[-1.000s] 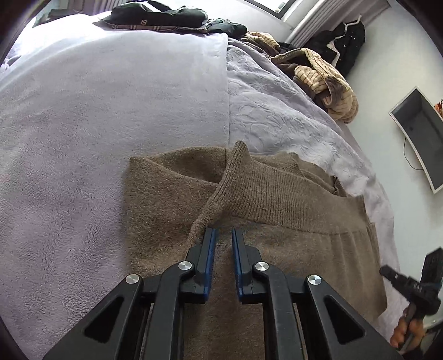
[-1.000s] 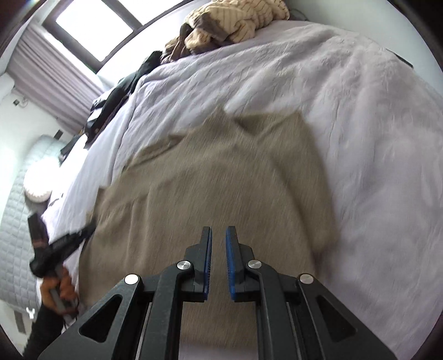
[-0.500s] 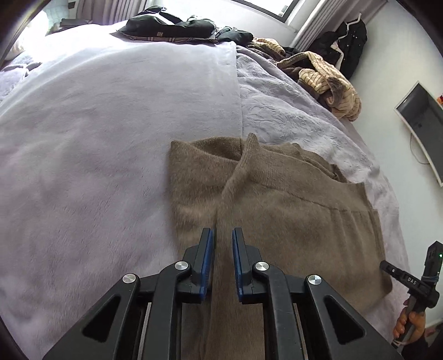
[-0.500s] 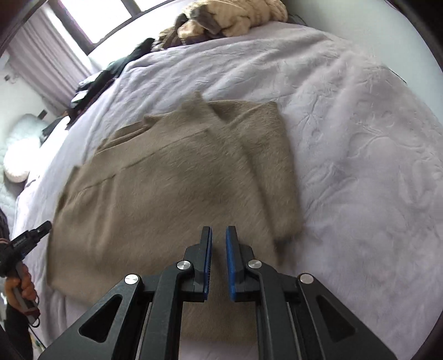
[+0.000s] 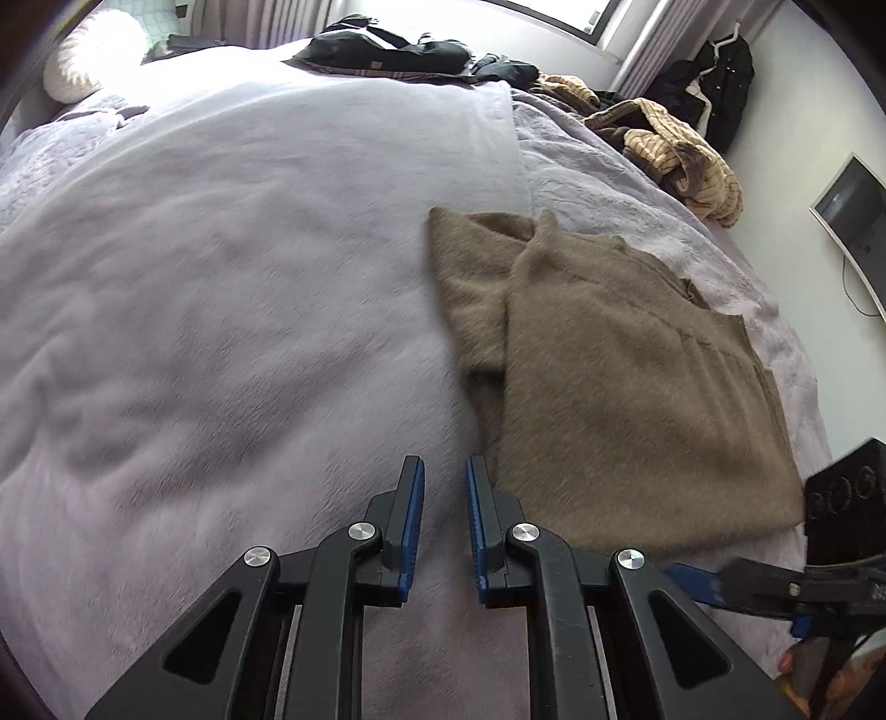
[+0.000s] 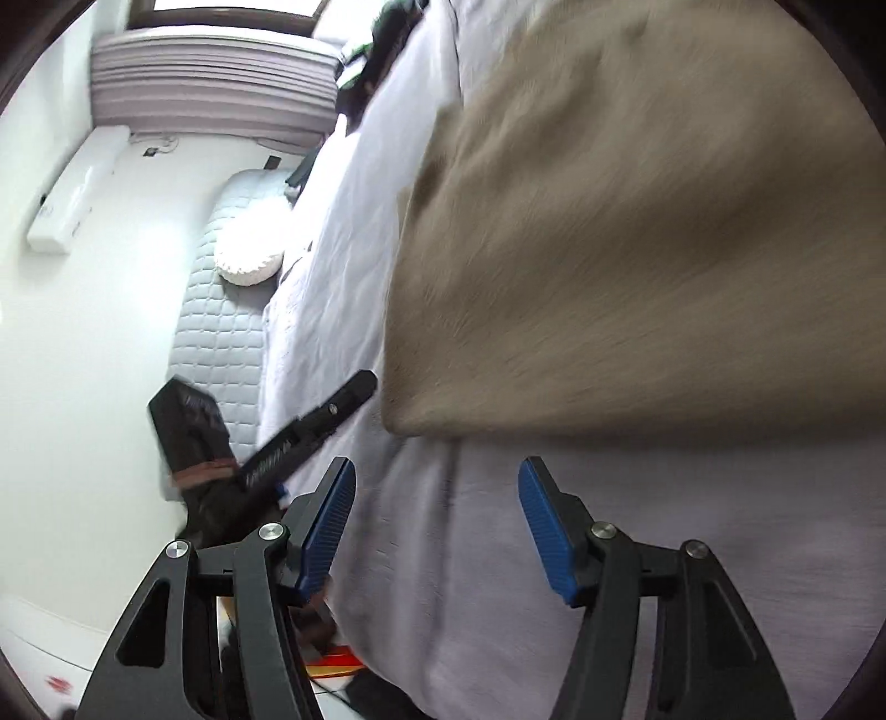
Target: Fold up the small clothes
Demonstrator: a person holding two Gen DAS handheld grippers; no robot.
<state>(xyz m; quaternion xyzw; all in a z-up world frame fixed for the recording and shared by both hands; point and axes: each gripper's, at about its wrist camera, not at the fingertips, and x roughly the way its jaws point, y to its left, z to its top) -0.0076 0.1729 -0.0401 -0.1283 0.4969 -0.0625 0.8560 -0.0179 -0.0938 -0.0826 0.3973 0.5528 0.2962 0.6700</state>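
A brown knit sweater (image 5: 620,376) lies folded flat on the lilac bed cover (image 5: 221,288), right of centre in the left wrist view. My left gripper (image 5: 446,471) is nearly shut and empty, just left of the sweater's near edge. In the right wrist view the sweater (image 6: 637,249) fills the upper right, blurred. My right gripper (image 6: 437,476) is wide open and empty, just below the sweater's near corner. The other gripper (image 6: 310,432) shows at the left of this view.
A tan striped garment (image 5: 681,155) and dark clothes (image 5: 398,52) lie at the far side of the bed. A dark coat (image 5: 720,77) hangs by the wall. The padded headboard (image 6: 221,310) and a white pillow (image 6: 249,260) are at the bed's end.
My left gripper has drawn back and left, off the sweater. My right gripper has opened wide and swung low to the sweater's near corner.
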